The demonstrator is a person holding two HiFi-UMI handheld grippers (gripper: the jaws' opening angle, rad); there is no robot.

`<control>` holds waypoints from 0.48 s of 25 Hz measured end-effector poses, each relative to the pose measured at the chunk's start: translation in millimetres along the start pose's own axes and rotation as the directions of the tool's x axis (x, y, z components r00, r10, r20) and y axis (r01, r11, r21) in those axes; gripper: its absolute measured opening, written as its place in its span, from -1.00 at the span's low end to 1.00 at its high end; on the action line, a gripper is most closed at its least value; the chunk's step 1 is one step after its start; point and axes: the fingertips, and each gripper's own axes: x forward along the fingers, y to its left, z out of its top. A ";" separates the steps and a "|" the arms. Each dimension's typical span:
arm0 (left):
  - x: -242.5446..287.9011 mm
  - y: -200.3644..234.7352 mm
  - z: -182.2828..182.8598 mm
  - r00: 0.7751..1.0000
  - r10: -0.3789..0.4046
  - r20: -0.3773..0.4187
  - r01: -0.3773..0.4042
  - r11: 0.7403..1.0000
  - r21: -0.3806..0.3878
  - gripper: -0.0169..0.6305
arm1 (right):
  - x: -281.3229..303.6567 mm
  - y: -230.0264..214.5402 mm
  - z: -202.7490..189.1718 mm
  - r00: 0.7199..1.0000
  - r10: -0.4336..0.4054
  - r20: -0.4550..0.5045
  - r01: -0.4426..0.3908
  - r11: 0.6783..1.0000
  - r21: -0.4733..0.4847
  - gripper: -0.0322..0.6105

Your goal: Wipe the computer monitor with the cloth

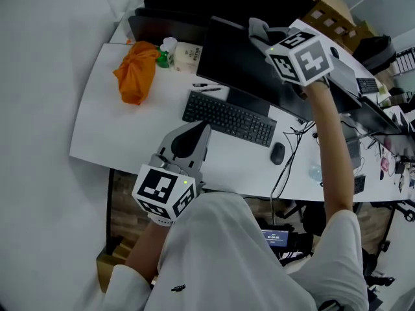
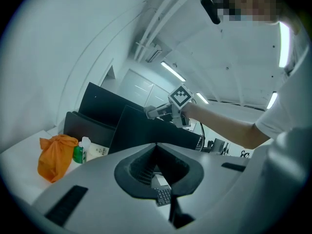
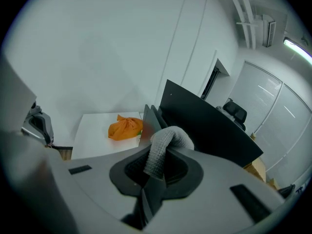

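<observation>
The black monitor (image 1: 237,63) stands at the back of the white desk (image 1: 110,128). My right gripper (image 1: 257,34) is up at the monitor's top edge, shut on a grey knitted cloth (image 3: 165,141) that loops out of its jaws. In the right gripper view the monitor (image 3: 148,117) shows edge-on just beyond the cloth. My left gripper (image 1: 193,137) hovers low over the desk's front edge, before the keyboard (image 1: 228,117), jaws together and holding nothing. The left gripper view shows the monitor (image 2: 141,130) and the right gripper (image 2: 155,112) at its top.
An orange bag (image 1: 136,70), a green bottle (image 1: 164,58) and a white box (image 1: 186,57) sit at the desk's back left. A mouse (image 1: 277,153) and cables lie right of the keyboard. A tall dark panel (image 3: 209,130) rises behind the monitor. More desks crowd the right.
</observation>
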 end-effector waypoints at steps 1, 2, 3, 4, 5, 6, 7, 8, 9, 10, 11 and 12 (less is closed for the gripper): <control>-3.3 4.6 0.8 1.000 0.004 0.002 -0.004 1.000 -0.003 -0.89 | 5.3 3.5 5.8 1.000 0.003 0.001 -0.003 1.000 0.000 -0.79; -6.5 9.5 1.4 1.000 0.008 0.003 -0.008 1.000 -0.006 -0.89 | 10.9 7.1 11.5 1.000 0.004 0.003 -0.004 1.000 0.002 -0.79; -9.9 14.5 1.8 1.000 0.012 0.004 -0.012 1.000 -0.009 -0.89 | 16.7 10.6 17.4 1.000 0.004 0.006 -0.004 1.000 0.004 -0.79; -13.3 19.4 1.9 1.000 0.016 0.004 -0.015 1.000 -0.012 -0.89 | 22.7 14.2 23.2 1.000 0.004 0.009 -0.004 1.000 0.007 -0.79; -16.8 24.0 1.5 1.000 0.019 0.002 -0.019 1.000 -0.015 -0.89 | 28.8 17.9 29.2 1.000 0.003 0.013 -0.003 1.000 0.009 -0.79; -20.5 28.4 0.8 1.000 0.023 0.001 -0.023 1.000 -0.018 -0.89 | 34.7 21.8 35.4 1.000 0.003 0.018 -0.003 1.000 0.011 -0.79; -24.2 32.4 0.1 1.000 0.027 -0.002 -0.027 0.999 -0.021 -0.89 | 40.2 25.5 41.6 1.000 0.003 0.025 -0.003 1.000 0.013 -0.79; -27.7 36.5 -0.5 0.999 0.032 -0.003 -0.032 0.999 -0.024 -0.89 | 45.1 28.8 47.9 0.999 0.002 0.033 -0.003 1.000 0.015 -0.79; -31.2 40.9 -0.7 0.999 0.036 -0.004 -0.037 0.999 -0.027 -0.89 | 49.5 31.7 54.2 0.999 0.000 0.043 -0.001 1.000 0.018 -0.79; -34.6 45.6 -0.4 0.999 0.042 -0.004 -0.042 0.999 -0.029 -0.89 | 53.6 34.0 60.9 0.999 -0.004 0.054 0.003 1.000 0.022 -0.80; -37.9 50.3 0.0 0.999 0.047 -0.003 -0.047 0.998 -0.031 -0.89 | 57.3 35.9 67.8 0.998 -0.011 0.066 0.009 1.000 0.027 -0.80; -41.2 54.7 0.3 0.999 0.052 -0.003 -0.053 0.998 -0.033 -0.89 | 60.7 37.7 74.4 0.997 -0.019 0.079 0.016 0.999 0.034 -0.80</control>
